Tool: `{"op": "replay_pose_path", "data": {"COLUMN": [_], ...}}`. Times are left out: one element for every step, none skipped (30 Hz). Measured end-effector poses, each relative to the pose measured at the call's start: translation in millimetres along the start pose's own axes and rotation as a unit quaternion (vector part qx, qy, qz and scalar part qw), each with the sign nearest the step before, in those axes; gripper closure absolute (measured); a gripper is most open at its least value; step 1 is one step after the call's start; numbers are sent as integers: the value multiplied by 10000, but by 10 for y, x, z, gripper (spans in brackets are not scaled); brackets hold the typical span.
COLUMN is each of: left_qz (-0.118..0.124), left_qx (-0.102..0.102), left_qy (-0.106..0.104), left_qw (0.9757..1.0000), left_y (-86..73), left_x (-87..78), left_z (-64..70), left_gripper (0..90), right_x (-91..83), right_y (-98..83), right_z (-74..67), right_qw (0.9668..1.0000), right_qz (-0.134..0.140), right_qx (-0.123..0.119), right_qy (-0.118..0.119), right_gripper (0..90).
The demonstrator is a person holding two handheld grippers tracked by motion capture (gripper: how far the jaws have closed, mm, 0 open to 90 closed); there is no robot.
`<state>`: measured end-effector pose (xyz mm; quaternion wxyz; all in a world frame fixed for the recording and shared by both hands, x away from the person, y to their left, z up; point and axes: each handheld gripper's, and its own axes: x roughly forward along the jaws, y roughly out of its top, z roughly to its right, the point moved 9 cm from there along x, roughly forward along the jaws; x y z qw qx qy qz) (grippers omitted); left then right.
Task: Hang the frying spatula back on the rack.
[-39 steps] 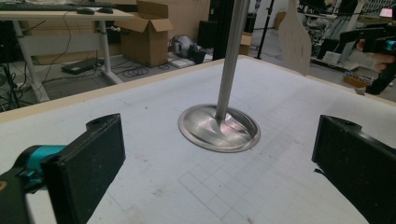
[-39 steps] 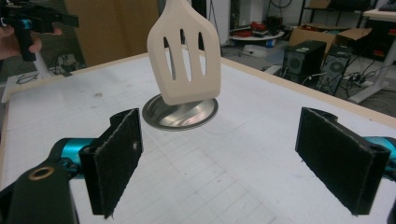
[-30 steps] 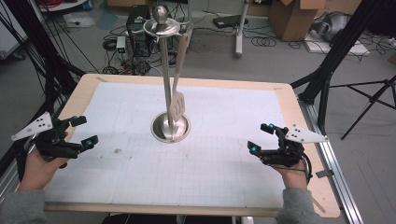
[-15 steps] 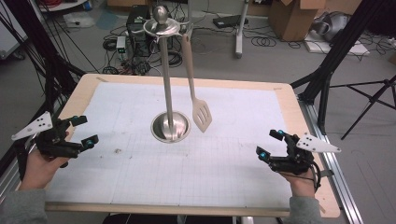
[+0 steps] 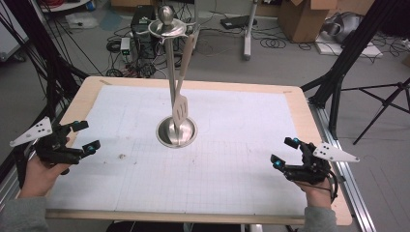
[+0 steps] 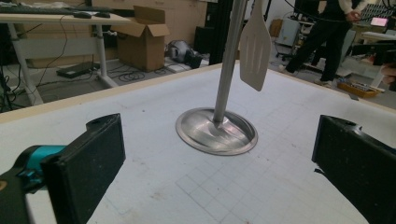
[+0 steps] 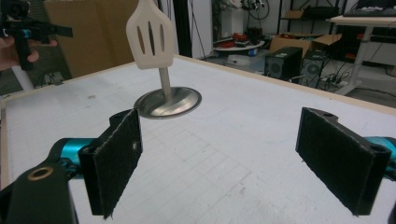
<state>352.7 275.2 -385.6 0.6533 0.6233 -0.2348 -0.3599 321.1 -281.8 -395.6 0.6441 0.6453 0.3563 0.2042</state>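
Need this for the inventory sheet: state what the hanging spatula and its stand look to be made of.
Spatula: likely plastic or nylon; matte cream, slotted blade, no glare.
Stand: looks like polished steel; mirror-like dish base and shiny pole reflecting the room.

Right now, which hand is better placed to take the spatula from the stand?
Neither clearly. The spatula hangs mid-table; the left gripper and the right gripper are both open and far off. Perhaps left, sitting slightly nearer.

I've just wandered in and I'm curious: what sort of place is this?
Probably a lab or workshop set up for recording. A table covered in grid paper stands among loose cables on the floor, cardboard boxes, black tripod legs and computer gear.
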Motion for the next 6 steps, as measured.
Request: {"op": "replay_pose_path", "data": {"left_qz": [-6,-6,-6,-12,-24,-41], "left_qx": [-1,-2,-6,-11,-12,-10], "left_qy": [3,0,3,5,8,8], "left_qw": [10000,10000,10000,10000,10000,10000], "left_y": [-3,-5,-8,-13,-19,-27], "left_x": [-2,-1,1,4,9,14], "left_z": [-1,-1,0,1,4,7], "left_gripper": [31,31,31,31,31,31], "right_x": [-8,-15,-13,-14,-12,-8], "right_y": [-4,-7,-3,-5,-5,0], "right_z": [-1,-2,8,9,16,17], "right_qw": [10000,10000,10000,10000,10000,9999], "right_qz": [2,6,46,53,66,86], "right_qx": [26,52,23,69,64,63], "right_qy": [-9,-6,-12,-22,-27,-12], "right_gripper": [139,139,139,139,139,139]}}
